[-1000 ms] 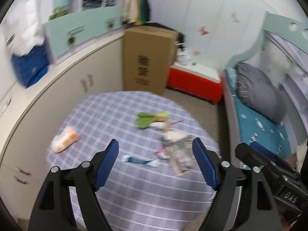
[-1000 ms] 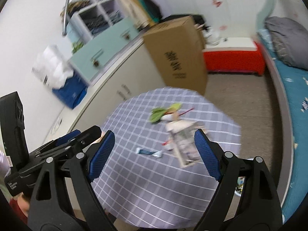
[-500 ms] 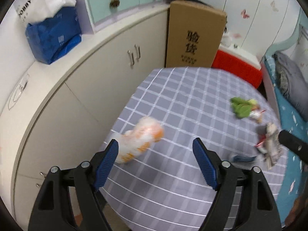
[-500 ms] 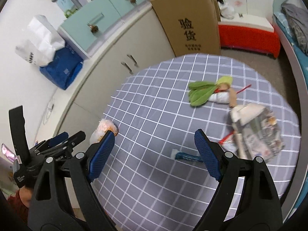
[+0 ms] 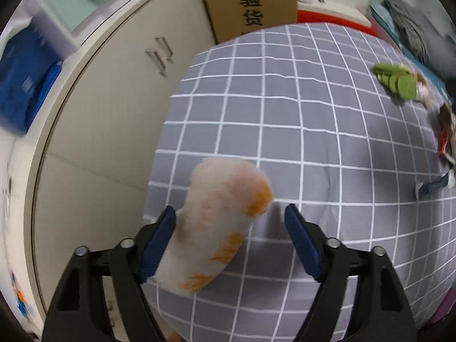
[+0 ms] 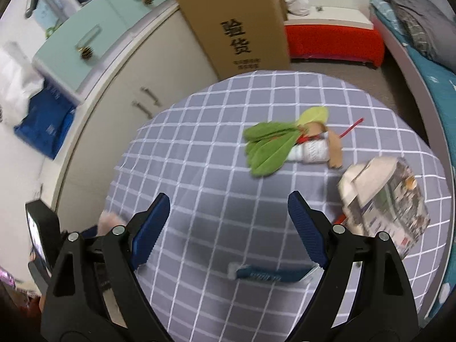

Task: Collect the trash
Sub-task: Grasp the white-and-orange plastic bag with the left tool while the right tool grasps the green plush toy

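A crumpled white-and-orange plastic bag (image 5: pixel 219 222) lies near the left edge of the round table with its grey checked cloth (image 5: pixel 299 114). My left gripper (image 5: pixel 229 242) is open with the bag between its fingers, nearer the left one. My right gripper (image 6: pixel 228 228) is open and empty above the cloth (image 6: pixel 216 176). A blue wrapper (image 6: pixel 268 274) lies just beyond its fingertips. Green leaves with a small white bottle (image 6: pixel 273 145) lie farther off, and a folded newspaper (image 6: pixel 384 199) lies to the right. The leaves (image 5: pixel 396 81) and blue wrapper (image 5: pixel 434 185) also show in the left wrist view.
A cream curved cabinet (image 6: pixel 159 85) runs along the table's left side. A tall cardboard box (image 6: pixel 239 25) stands behind the table, with a red bench (image 6: pixel 333 42) beside it. A bed (image 6: pixel 430 65) lies to the right. A blue bag (image 5: pixel 25 85) sits on the cabinet top.
My left gripper has moved down and forward onto the white-and-orange bag, which now sits between its fingers. My right gripper has moved lower and closer to the blue wrapper.
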The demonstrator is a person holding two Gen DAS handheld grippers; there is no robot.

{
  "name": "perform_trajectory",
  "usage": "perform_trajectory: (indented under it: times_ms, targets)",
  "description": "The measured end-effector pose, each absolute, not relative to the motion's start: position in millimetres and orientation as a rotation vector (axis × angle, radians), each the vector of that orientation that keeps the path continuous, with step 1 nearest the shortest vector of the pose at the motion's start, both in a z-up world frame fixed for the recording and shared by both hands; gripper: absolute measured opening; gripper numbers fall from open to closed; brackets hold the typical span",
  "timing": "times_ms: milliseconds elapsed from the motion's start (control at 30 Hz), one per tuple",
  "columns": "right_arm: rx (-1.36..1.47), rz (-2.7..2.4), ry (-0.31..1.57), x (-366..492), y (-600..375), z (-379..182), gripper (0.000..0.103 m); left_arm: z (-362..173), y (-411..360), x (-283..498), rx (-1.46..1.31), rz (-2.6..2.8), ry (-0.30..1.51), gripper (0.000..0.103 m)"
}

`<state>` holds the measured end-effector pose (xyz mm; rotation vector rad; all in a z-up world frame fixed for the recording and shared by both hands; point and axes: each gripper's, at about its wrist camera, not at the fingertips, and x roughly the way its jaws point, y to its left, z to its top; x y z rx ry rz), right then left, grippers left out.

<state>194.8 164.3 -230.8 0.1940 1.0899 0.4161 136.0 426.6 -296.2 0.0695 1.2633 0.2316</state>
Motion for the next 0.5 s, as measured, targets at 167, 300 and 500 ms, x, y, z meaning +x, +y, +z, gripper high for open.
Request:
perform_trajectory:
  times_ms: [167,300,500]
  targets:
    - [0.193,0.349,1.059,219,154,-232,0.083,-288,426,155,0.019,0.2,1.23,0.039]
    - [0.168,0.316,1.026,240,151,-237,0.083,-270,432,175,-0.114,0.175,1.161,0.039]
    - [0.078,0.296,1.036,275,163,-260,0.086,-255,435,205,-0.218,0.176,1.099,0.039]
